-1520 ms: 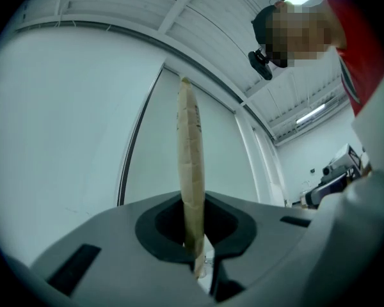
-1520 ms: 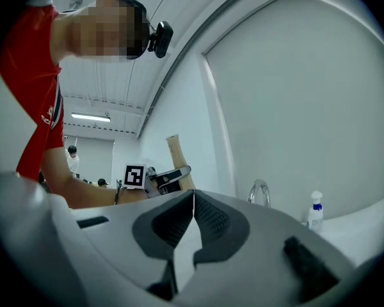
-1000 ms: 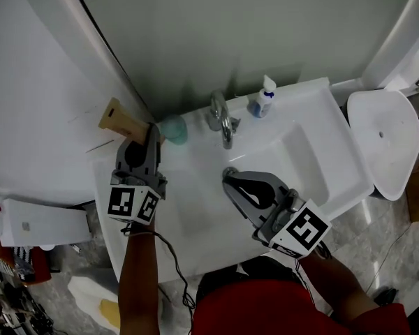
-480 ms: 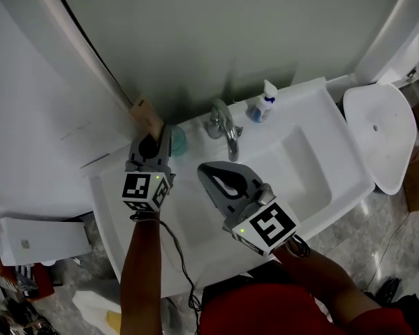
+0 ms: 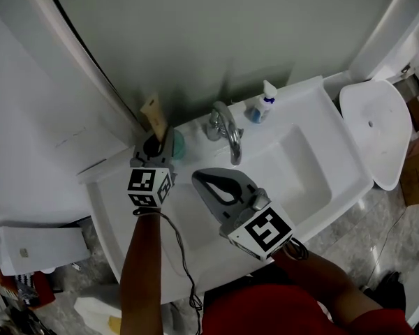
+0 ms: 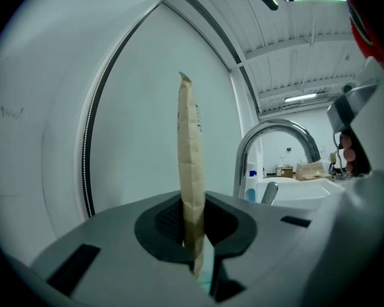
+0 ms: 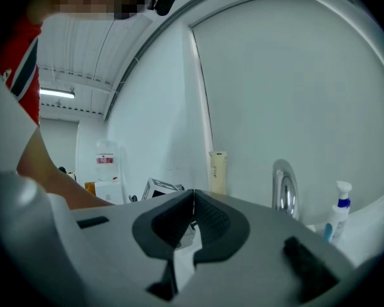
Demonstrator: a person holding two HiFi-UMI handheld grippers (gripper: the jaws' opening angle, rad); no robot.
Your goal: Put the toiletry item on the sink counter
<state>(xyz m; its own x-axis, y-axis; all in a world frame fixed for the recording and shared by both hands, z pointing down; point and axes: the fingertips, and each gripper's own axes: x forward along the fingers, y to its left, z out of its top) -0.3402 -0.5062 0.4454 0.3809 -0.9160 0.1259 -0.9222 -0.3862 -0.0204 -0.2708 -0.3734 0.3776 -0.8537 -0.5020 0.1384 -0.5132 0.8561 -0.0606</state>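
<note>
A flat tan tube (image 5: pixel 154 115) with a teal cap end (image 5: pixel 176 144) stands nearly upright at the back left of the white sink counter (image 5: pixel 112 211). My left gripper (image 5: pixel 156 144) is shut on its lower part. In the left gripper view the tube (image 6: pixel 191 165) rises straight out of the left gripper (image 6: pixel 195 235), and a little teal shows below the pads. My right gripper (image 5: pixel 199 178) hovers over the basin in front of the faucet (image 5: pixel 225 128), shut with nothing in it. The right gripper (image 7: pixel 193 203) looks toward the tube (image 7: pixel 217 171) by the wall.
A chrome faucet (image 6: pixel 269 139) curves over the basin just right of the tube. A small spray bottle (image 5: pixel 264 100) with a blue label stands on the counter's back right. A white toilet lid (image 5: pixel 375 132) lies beyond the counter's right end. The wall is close behind.
My left gripper has carried the tube right and back toward the wall, turning it from slanted to nearly upright. My right gripper has moved left to the basin's middle.
</note>
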